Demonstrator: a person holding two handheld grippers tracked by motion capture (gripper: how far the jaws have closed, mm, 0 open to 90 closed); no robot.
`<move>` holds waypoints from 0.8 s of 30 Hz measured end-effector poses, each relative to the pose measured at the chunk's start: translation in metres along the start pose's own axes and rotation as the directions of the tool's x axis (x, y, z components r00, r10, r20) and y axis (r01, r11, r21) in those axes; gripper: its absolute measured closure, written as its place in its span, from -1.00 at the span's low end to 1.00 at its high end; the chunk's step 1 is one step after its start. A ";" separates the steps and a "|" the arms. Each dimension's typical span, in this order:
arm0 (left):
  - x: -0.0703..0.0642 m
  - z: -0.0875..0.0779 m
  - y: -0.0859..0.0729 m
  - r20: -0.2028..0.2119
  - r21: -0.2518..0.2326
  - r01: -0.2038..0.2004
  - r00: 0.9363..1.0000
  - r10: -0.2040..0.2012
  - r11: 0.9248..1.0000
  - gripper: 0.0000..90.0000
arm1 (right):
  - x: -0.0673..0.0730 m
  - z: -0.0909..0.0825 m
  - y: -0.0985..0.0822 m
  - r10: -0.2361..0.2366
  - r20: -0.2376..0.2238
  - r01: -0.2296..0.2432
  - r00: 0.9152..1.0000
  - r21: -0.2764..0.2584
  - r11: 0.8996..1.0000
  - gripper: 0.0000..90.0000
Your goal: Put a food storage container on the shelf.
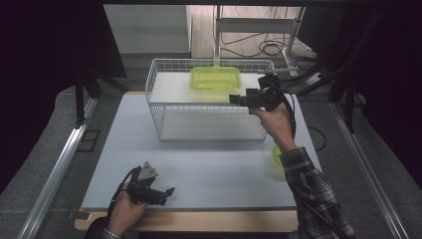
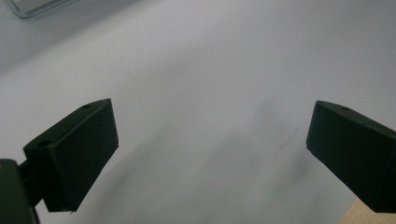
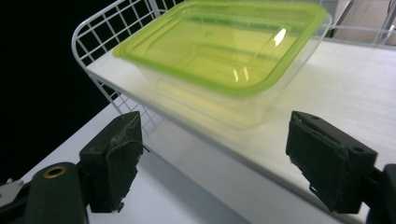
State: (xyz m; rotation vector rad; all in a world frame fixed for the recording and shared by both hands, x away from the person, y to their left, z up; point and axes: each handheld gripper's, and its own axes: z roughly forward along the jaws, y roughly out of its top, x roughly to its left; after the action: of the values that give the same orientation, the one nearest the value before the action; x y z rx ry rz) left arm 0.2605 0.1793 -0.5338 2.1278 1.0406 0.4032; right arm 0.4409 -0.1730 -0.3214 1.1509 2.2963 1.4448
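Note:
A clear tub with a green lid (image 1: 215, 78) sits on the upper shelf of a white wire rack (image 1: 153, 99) at the back of the table. In the right gripper view the tub (image 3: 219, 51) lies just ahead, beyond the jaw tips. My right gripper (image 1: 235, 99) hovers at the rack's right front, just short of the tub, and is open (image 3: 212, 163) with nothing between its jaws. My left gripper (image 1: 168, 193) rests low near the table's front left edge. It is open (image 2: 210, 154) over bare tabletop.
The grey table (image 1: 209, 164) has a wooden front edge (image 1: 199, 221). A second green item (image 1: 276, 155) lies at the table's right edge, partly hidden behind the person's plaid sleeve. The rack's lower shelf (image 1: 209, 130) holds nothing. Dark curtains and a metal rail flank the table.

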 end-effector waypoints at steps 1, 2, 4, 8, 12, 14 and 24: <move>0.000 0.000 0.000 -0.001 0.001 -0.002 1.000 0.002 1.000 -0.95 | 0.001 -0.001 -0.003 -0.004 -0.004 0.004 1.000 0.000 1.000 -0.62; 0.000 0.000 0.000 0.000 0.000 -0.003 1.000 0.003 1.000 -0.95 | 0.002 -0.002 -0.006 -0.007 -0.008 0.007 1.000 0.000 1.000 -0.63; 0.000 0.000 0.000 0.005 0.006 -0.002 1.000 0.002 1.000 -0.96 | 0.003 -0.003 -0.011 -0.020 -0.009 0.020 1.000 0.003 1.000 -0.66; -0.001 0.001 0.000 0.015 0.012 0.002 1.000 -0.002 1.000 -0.97 | 0.007 -0.007 -0.024 -0.056 -0.006 0.056 0.998 0.013 0.998 -0.71; -0.001 0.002 0.000 0.021 0.020 -0.007 1.000 0.006 1.000 -0.98 | 0.010 -0.011 -0.037 -0.080 -0.010 0.080 0.997 0.021 0.997 -0.76; -0.002 0.002 0.000 0.022 0.019 -0.011 1.000 0.010 1.000 -0.99 | 0.011 -0.013 -0.042 -0.090 -0.013 0.090 0.996 0.021 0.996 -0.77; -0.008 0.003 0.002 0.022 0.025 -0.063 0.998 0.063 0.998 -1.00 | 0.012 -0.020 -0.075 -0.150 0.007 0.150 0.989 0.060 0.987 -0.85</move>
State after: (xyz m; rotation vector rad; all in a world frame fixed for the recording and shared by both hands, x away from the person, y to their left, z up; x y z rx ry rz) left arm 0.2585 0.1712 -0.5348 2.1875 0.9733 0.3980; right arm 0.3842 -0.1952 -0.3706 0.9743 2.3757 1.3215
